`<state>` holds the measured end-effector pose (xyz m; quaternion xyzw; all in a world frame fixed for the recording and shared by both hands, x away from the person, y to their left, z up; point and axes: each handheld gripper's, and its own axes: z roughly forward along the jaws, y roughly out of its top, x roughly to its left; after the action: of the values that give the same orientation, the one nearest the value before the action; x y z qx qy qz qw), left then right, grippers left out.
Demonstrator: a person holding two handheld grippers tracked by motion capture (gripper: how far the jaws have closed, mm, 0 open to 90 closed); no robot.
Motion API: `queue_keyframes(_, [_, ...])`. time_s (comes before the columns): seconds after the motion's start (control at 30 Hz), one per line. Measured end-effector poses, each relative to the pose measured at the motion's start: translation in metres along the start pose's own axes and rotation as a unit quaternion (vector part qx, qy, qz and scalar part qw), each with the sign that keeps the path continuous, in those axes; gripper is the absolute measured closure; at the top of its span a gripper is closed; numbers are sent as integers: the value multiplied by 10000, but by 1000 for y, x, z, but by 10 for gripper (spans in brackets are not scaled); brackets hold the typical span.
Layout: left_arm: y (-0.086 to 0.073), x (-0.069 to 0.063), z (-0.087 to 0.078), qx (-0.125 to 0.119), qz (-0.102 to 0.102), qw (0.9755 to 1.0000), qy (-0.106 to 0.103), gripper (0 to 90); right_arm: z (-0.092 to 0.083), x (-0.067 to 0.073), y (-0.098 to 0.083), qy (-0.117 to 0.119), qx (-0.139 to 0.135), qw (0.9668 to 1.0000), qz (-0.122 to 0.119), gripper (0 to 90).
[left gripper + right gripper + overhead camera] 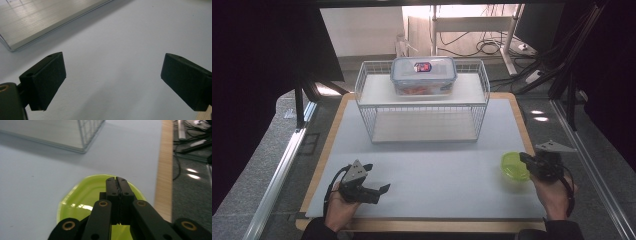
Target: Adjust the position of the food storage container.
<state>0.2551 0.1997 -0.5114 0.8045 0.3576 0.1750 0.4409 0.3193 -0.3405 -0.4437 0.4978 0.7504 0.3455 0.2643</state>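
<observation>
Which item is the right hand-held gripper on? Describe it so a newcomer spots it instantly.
Start at the pale mat on the table, in front of the wire rack. At the mat's right edge, the right hand-held gripper is shut on the rim of a shallow plastic dish. It is the only lime-green, see-through thing there.

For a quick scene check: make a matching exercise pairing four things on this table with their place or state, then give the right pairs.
Things:
1. left gripper
2. right gripper
3. green dish
4. clear lidded box

Places or states:
A. on the top shelf of the white wire rack
B. jaws wide apart over the bare mat
C. near the mat's right edge
D. jaws shut, over the green dish

Pairs: 1-B, 2-D, 3-C, 4-A
</observation>
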Motion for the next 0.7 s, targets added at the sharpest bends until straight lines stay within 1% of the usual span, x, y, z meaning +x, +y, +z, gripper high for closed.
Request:
queue_keyframes(0.07, [0, 0, 0, 15, 17, 10000, 1, 59, 0, -9, -3, -152, 53, 9998, 78, 900])
queue_keyframes(0.13, [0, -1, 1, 23, 26, 10000, -8, 59, 1, -15, -6, -242, 90, 9995, 163, 900])
queue_keyframes(0.27, [0, 0, 1, 24, 23, 10000, -9, 59, 3, -29, -13, -532, 176, 9980, 299, 900])
queue_keyframes(0.37, [0, 0, 1, 36, 18, 10000, -17, 59, 4, -36, -17, -697, 231, 9967, 339, 900])
queue_keyframes(0.47, [0, -1, 2, 63, 35, 10000, -35, 59, 9, -40, -22, -720, 345, 9958, 443, 900])
queue_keyframes(0.5, [0, -1, 2, 70, 41, 10000, -31, 59, 11, -41, -23, -721, 386, 9957, 439, 900])
queue_keyframes(0.7, [-1, -1, 3, 97, 39, 9999, -45, 59, 17, -37, -24, -632, 475, 9957, 477, 900])
